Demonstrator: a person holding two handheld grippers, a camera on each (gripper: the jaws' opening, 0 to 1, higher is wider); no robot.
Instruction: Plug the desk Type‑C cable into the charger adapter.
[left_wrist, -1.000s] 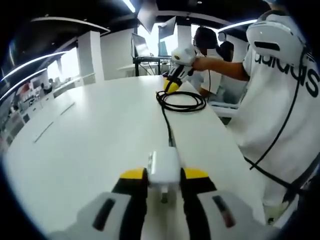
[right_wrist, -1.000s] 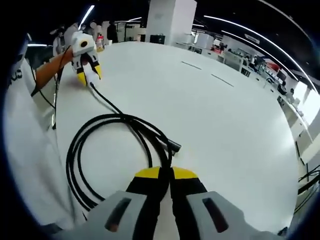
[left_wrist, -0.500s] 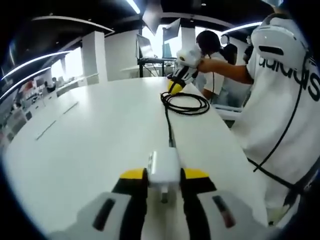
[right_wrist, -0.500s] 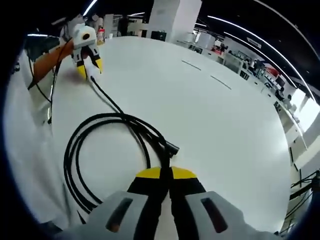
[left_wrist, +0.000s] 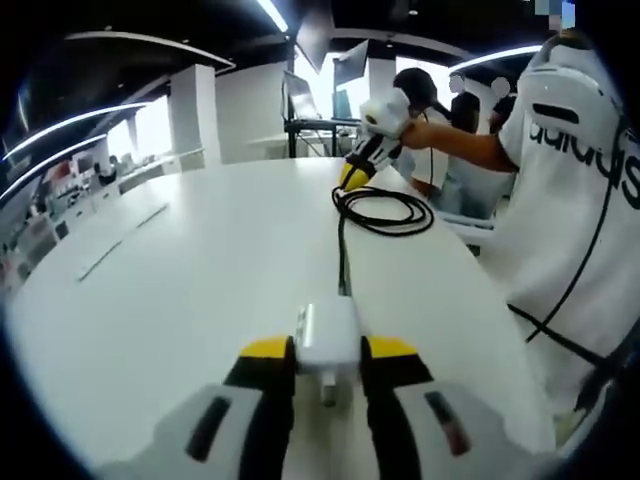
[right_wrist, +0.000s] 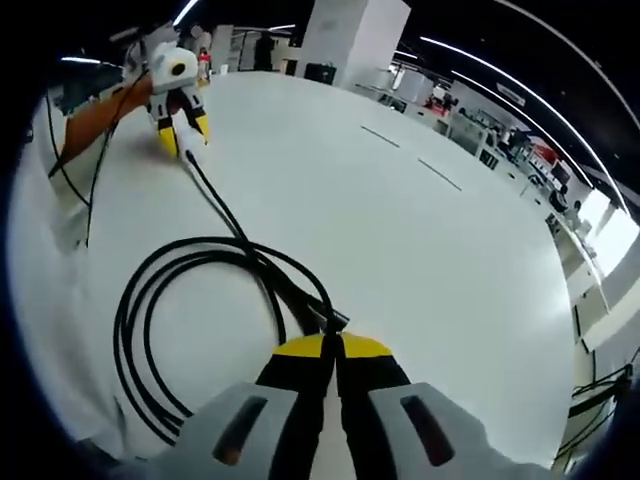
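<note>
My left gripper (left_wrist: 328, 352) is shut on a white charger adapter (left_wrist: 328, 335), held low over the white table (left_wrist: 200, 280). A black Type-C cable (left_wrist: 342, 255) runs from the adapter's far side to a loose coil (left_wrist: 385, 210), where the right gripper (left_wrist: 353, 172) stands with a person's hand on it. In the right gripper view, my right gripper (right_wrist: 335, 348) is shut on the cable beside its plug end (right_wrist: 336, 322), which sticks out just past the jaws. The coil (right_wrist: 170, 300) lies to the left, and one strand leads to the far left gripper (right_wrist: 185, 135). Whether that end sits in the adapter is hidden.
A person in a white shirt (left_wrist: 570, 200) stands along the table's edge on the right of the left gripper view. Other people and a desk with monitors (left_wrist: 310, 110) are behind. The broad white tabletop (right_wrist: 420, 230) stretches to the right of the coil.
The plug end has come closer to my right gripper's jaws and the coil has shifted slightly. The left gripper still holds the adapter the same way.
</note>
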